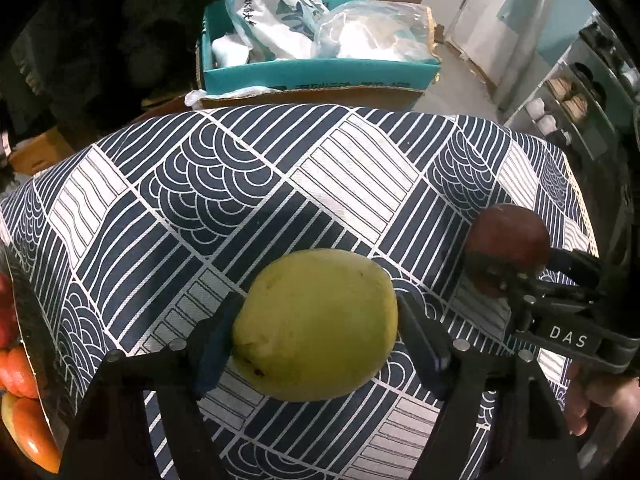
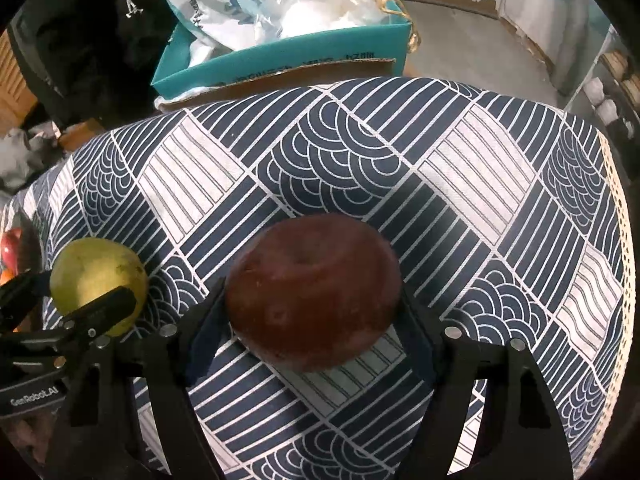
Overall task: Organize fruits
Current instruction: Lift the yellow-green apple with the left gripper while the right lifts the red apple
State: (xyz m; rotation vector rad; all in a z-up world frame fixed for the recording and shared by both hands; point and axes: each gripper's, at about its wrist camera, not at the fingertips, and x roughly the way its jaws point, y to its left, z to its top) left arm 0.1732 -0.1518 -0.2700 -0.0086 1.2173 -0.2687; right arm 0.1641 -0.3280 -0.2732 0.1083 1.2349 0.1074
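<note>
Green fruit (image 1: 316, 326) nearest; right gripper (image 1: 508, 276) reads "DAS", left gripper (image 2: 86, 300) "GenRobot.AI".

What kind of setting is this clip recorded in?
Most likely a lived-in home, perhaps a storage or utility corner. A patterned tablecloth covers the table, a teal cardboard box stuffed with plastic bags stands on the bare floor behind it, and a shelf of jars sits by the wall.
</note>
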